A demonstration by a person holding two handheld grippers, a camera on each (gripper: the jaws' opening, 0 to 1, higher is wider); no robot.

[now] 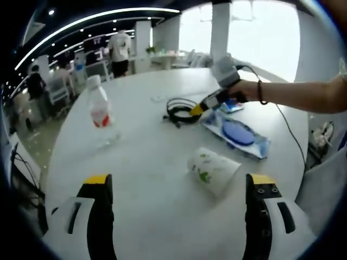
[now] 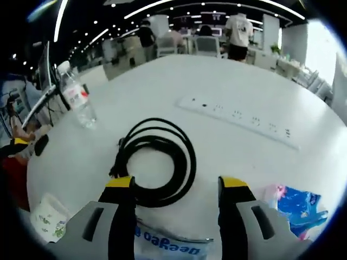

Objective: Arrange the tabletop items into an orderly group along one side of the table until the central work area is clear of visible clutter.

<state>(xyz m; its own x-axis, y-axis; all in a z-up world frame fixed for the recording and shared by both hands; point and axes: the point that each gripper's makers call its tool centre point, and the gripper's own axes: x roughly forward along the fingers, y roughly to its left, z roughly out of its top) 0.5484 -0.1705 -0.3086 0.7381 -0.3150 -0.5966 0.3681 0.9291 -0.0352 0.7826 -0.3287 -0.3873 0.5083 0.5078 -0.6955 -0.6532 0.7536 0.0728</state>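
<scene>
One bottle (image 1: 100,114), one cup (image 1: 212,170), one cable (image 2: 155,160)

Open-plan office observed: dark ceiling (image 2: 179,11) carried curved light strips (image 1: 97,19) and spotlights; bright windows (image 1: 260,32) flanked white columns (image 1: 219,27); desks and chairs (image 2: 206,46) stood beyond.

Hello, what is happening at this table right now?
A person is tidying a white table with two handheld tools. The right tool, open, reaches over a coiled black cable. The left tool, open and holding nothing, hangs back near a paper cup lying on its side. A water bottle stands upright; a blue packet lies beside the cable.
</scene>
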